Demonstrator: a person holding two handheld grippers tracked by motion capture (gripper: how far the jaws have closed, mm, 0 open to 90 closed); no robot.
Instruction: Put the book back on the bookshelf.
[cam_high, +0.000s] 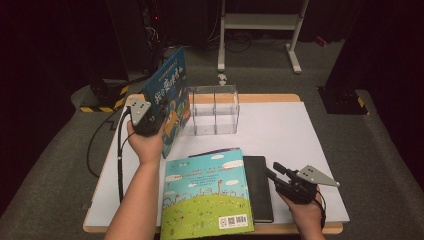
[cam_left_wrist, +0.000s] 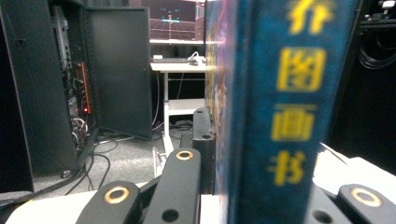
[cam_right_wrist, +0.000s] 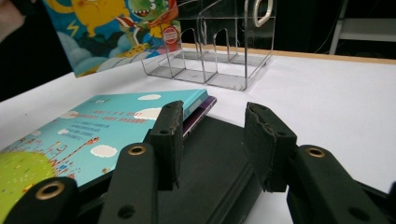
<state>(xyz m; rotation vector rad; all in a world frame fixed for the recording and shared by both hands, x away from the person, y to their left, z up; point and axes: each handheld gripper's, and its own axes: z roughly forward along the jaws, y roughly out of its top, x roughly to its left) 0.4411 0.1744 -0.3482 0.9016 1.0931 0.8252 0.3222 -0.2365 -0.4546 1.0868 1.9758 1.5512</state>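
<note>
My left gripper (cam_high: 156, 116) is shut on a blue picture book (cam_high: 171, 92) and holds it upright and tilted above the table's back left, just left of a clear plastic file holder (cam_high: 214, 110). In the left gripper view the book's spine (cam_left_wrist: 280, 116), with yellow characters, stands between the jaws. My right gripper (cam_high: 274, 170) hovers open at the front right with nothing between its fingers (cam_right_wrist: 169, 137). It is over a black book (cam_right_wrist: 215, 163) that lies next to a teal and green picture book (cam_high: 207, 192). A purple book (cam_right_wrist: 206, 103) peeks out underneath.
The white table top (cam_high: 300, 135) is bare to the right of the holder. Behind the table stands a white desk frame (cam_high: 260, 22). A black equipment cabinet (cam_left_wrist: 116, 70) with its door open stands beyond the table. A black and yellow striped base (cam_high: 102, 100) sits on the floor at the left.
</note>
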